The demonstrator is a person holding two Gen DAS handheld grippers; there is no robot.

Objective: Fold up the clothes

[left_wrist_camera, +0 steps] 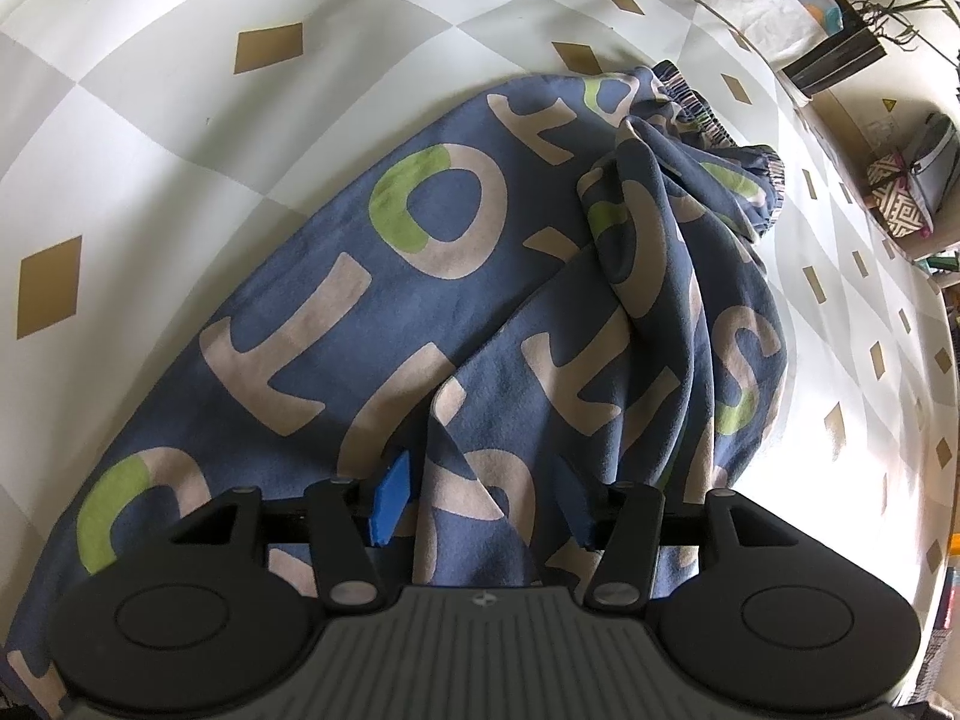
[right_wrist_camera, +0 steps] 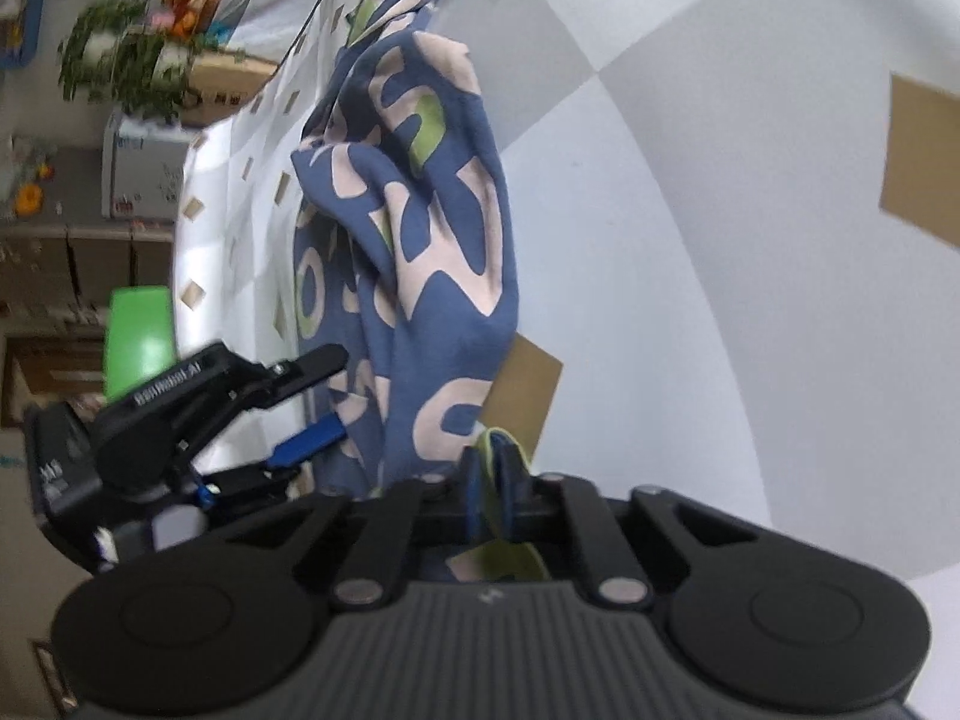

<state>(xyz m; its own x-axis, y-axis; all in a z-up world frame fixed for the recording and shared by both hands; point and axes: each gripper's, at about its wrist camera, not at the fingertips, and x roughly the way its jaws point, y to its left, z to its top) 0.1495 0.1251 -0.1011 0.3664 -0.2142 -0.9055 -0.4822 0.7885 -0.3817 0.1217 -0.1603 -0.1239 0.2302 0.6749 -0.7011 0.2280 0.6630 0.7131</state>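
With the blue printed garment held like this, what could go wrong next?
1. The right gripper pinches only a small edge of the garment; it may slip out.
2. The left gripper is open over a raised fold, so it might catch several layers.
3. The bunched elastic waistband may leave an uneven fold.

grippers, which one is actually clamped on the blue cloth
The right gripper: its blue fingers are pinched shut on the cloth. The left gripper is open, fingers apart over it.

left tool spread wide, right tool pinched
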